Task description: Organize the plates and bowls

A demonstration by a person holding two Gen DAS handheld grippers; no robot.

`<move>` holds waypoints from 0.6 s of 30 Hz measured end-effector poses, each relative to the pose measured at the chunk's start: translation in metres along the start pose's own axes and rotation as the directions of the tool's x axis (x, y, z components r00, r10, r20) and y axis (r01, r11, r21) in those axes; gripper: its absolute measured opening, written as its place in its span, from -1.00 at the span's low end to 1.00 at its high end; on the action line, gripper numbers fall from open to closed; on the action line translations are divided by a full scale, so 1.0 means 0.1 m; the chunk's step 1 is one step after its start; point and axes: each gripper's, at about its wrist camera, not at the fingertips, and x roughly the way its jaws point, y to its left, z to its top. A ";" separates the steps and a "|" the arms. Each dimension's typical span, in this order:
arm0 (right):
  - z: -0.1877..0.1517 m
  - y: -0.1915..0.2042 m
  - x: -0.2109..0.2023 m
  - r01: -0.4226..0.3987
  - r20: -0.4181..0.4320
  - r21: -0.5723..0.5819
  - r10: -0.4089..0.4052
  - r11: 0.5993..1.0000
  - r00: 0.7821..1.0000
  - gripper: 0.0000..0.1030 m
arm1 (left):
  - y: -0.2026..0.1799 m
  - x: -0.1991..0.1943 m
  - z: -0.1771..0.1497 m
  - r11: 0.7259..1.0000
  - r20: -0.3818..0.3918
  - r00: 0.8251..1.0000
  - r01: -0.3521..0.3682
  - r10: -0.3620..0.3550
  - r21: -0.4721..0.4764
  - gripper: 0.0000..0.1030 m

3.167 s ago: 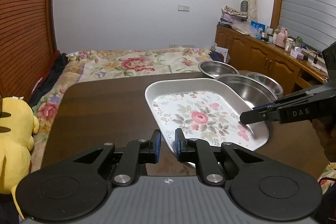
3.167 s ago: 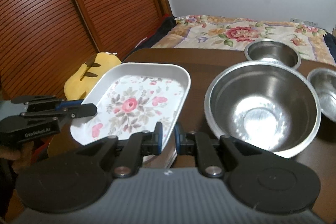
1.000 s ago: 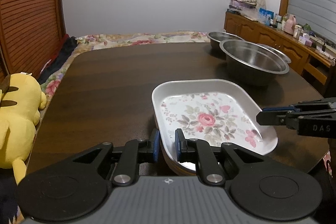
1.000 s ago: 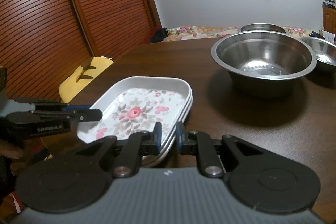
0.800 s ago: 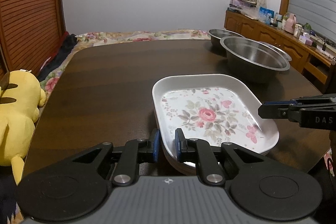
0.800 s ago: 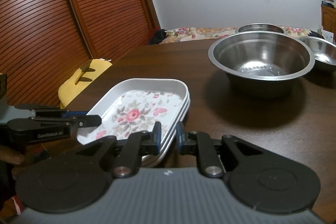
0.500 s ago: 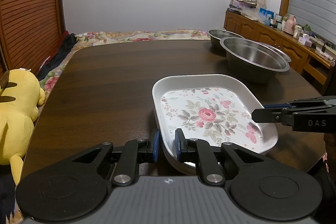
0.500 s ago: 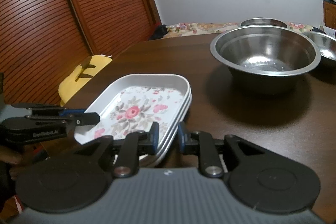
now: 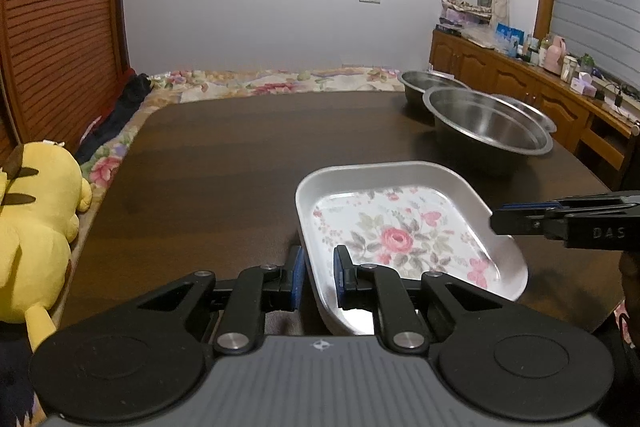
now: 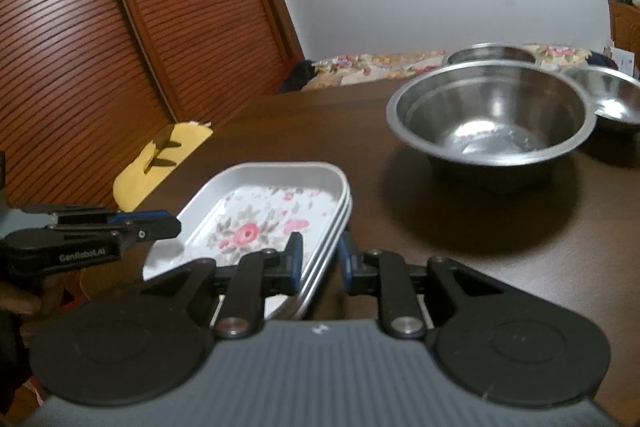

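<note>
Left claw (image 9: 319,277) and right claw (image 10: 319,261) straddling floral plate (image 9: 404,227) rim on table (image 9: 224,163)

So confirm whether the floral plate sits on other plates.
Yes, the right wrist view shows the floral plate on top of more white rims stacked beneath it.

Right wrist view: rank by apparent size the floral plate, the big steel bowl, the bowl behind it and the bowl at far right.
1. Big steel bowl, largest.
2. Floral plate, though it sits nearer the camera and is partly hidden.
3. Far-right bowl and rear bowl: both partly hidden or cropped, so unranked.
</note>
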 end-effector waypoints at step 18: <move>0.40 -0.65 -0.45 0.150 0.164 0.003 -0.149 0.989 0.975 -0.58 | -0.39 0.19 0.61 0.994 0.068 0.995 0.069 -0.074 0.081 -0.69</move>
